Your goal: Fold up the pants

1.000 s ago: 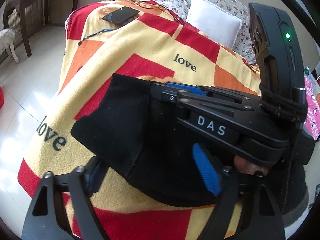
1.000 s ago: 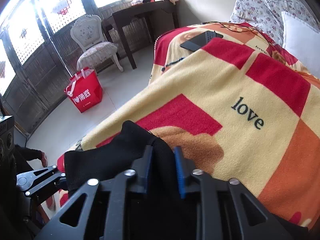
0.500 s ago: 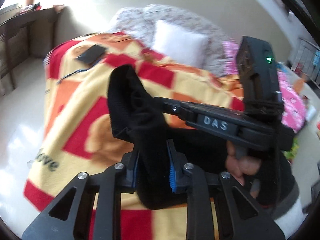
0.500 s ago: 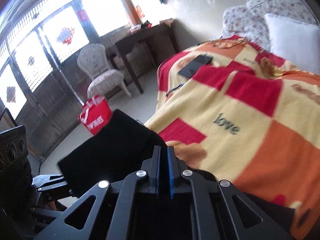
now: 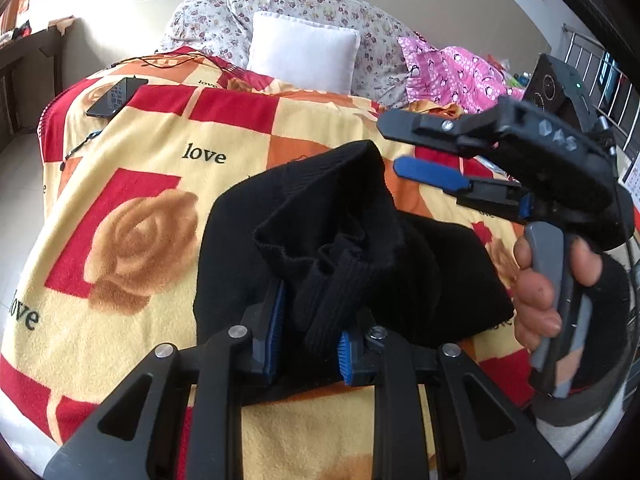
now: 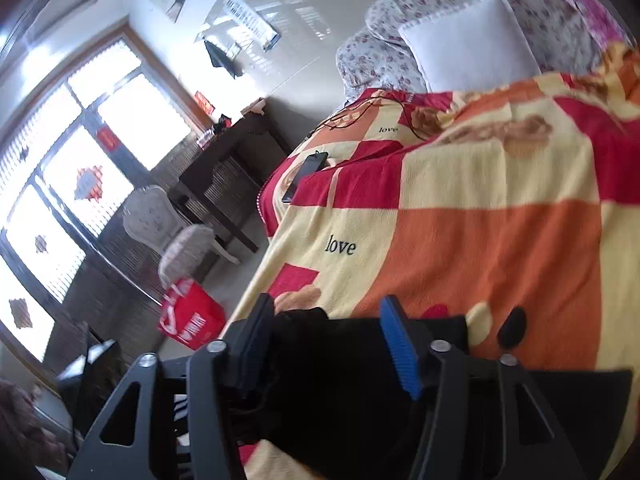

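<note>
One view only — pink cloth [image 5: 452, 68] visible.

Left hand-held gripper [image 5: 308, 332], wide open over the flat black pants [image 5: 360, 248] a second ago, now clamped on a bunched ribbed edge raised off the blanket [image 5: 160, 168]. Right hand-held gripper [image 5: 404, 148], pinched shut on the fabric half a second ago, now opening and drawn off to the right above the bed, nothing pressed between its blue pads [image 6: 400, 344]. Pants no longer spread flat, now heaped and doubled over toward the pillow [image 5: 304, 56].
</note>
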The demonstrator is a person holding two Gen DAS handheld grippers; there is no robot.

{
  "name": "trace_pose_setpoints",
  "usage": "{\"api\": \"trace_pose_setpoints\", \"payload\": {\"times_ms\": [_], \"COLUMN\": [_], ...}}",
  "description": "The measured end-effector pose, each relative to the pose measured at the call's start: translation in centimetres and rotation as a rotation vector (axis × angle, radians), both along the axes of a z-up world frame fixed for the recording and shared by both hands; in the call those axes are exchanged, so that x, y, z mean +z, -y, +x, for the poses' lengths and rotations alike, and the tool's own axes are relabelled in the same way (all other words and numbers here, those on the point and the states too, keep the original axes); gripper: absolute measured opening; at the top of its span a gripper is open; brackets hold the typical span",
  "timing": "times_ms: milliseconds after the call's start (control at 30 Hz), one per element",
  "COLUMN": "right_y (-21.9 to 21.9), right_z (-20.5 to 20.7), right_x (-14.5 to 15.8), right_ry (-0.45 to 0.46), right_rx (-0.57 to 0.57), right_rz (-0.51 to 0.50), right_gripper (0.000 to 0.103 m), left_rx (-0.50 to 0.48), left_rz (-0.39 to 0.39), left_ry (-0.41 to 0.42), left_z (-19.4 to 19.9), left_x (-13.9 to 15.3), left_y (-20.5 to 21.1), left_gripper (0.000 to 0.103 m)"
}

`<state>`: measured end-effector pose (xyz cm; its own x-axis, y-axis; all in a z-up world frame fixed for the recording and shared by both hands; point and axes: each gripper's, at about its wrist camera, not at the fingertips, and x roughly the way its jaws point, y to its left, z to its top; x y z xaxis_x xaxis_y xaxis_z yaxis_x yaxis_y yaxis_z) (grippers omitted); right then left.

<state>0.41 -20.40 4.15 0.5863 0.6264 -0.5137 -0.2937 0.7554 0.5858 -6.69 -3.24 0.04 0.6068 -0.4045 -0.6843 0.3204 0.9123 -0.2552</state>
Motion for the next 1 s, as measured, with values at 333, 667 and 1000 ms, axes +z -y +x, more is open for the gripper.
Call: {"api": "trace_pose_setpoints", "payload": {"times_ms": [333,667,1000], "right_y": [-4.9,-7.0,-3.7], "right_z": [-0.4,-1.0,-3.9], "right_x": [-2.8,-3.5,-2.1], "right_ry": [-0.138,-0.146,-0.006], "right_rx": [0.125,0.145,0.133], "right_rz": [0.105,-0.048,-0.139], "right_gripper": [0.073,0.065,0.014], "left_rx": [-0.011,-0.077,-0.081], "left_rz": [0.058,0.037,0.013], "left_ry": [0.025,0.029,0.021], "left_z": [-1.3,-3.2,-3.3], "left_x": [-0.7,-0.6,1.1], "left_y": [1.0,0.9,-1.4], "left_gripper": [0.022,0.039,0.057]}}
